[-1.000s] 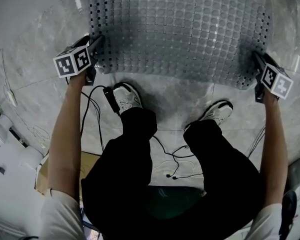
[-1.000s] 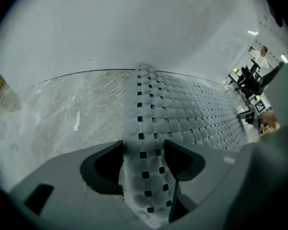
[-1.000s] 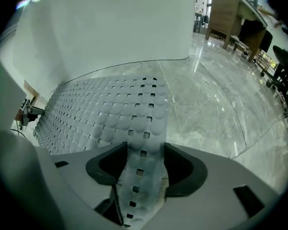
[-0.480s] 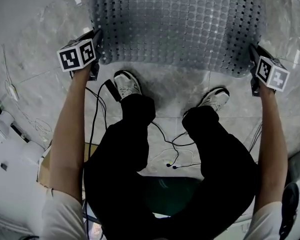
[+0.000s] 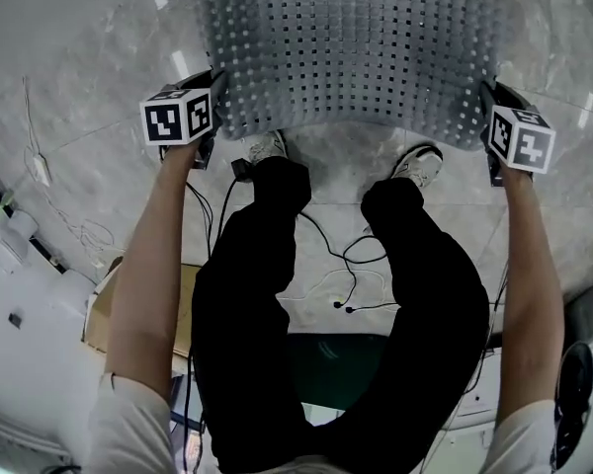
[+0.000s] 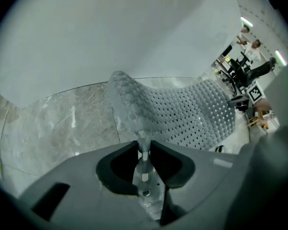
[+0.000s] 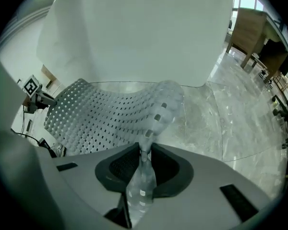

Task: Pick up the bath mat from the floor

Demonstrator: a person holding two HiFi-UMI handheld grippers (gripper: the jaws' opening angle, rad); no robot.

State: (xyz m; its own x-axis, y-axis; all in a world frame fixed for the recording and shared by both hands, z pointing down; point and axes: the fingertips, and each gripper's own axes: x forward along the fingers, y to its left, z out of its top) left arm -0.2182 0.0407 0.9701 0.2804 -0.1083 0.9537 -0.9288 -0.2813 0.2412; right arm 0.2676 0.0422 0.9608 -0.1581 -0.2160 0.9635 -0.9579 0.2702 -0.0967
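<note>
The translucent grey bath mat, dotted with small holes, hangs between my two grippers and sags in the middle above the marble floor. My left gripper pinches the mat's near left corner. In the left gripper view the pads of the left gripper press on the mat's edge. My right gripper holds the near right corner. Its jaws are closing, and in the right gripper view the right gripper has the mat squeezed thin between its pads.
The person's two white shoes stand right under the mat's near edge. Black cables trail over the floor between the legs. A cardboard box lies at the left. A white wall rises behind the mat.
Both grippers have shut on the mat's near corners and risen. The mat's near edge has come off the floor and now covers part of the shoes.
</note>
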